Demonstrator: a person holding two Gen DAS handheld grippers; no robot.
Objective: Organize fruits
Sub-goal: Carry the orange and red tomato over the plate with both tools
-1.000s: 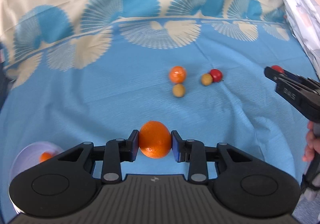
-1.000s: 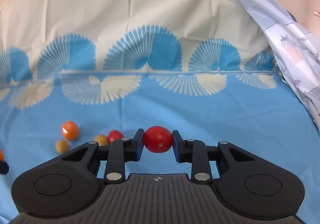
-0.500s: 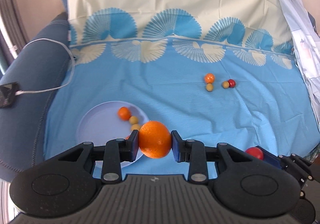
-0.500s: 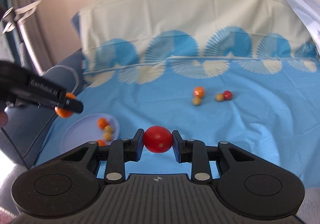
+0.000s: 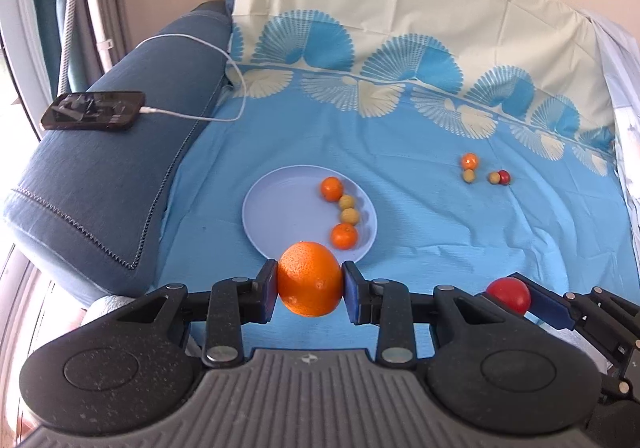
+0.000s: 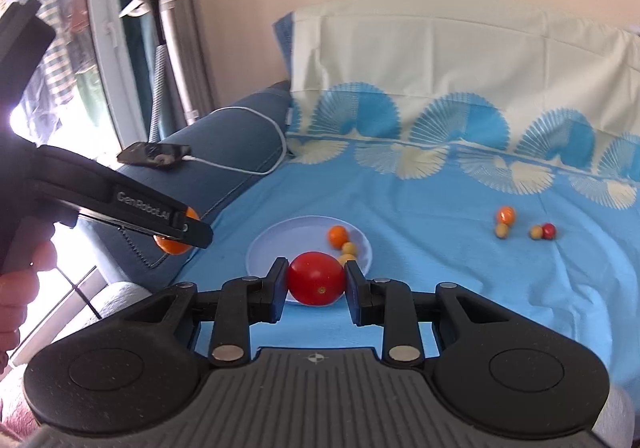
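Observation:
My left gripper is shut on a large orange, held in the air just short of the near rim of a pale blue plate. On the plate lie two small oranges and two yellow-green fruits. My right gripper is shut on a red tomato, also above the plate's near edge. In the left wrist view that tomato shows low at the right. Several small fruits lie loose on the blue cloth to the far right.
A dark blue sofa armrest stands left of the plate, with a phone and its white cable on top. A cream and blue patterned cloth covers the seat and back. A person's hand holds the left gripper.
Both grippers swung left and rose, carrying the orange and the tomato from beside the loose fruits to the plate. The plate, armrest and phone came into view.

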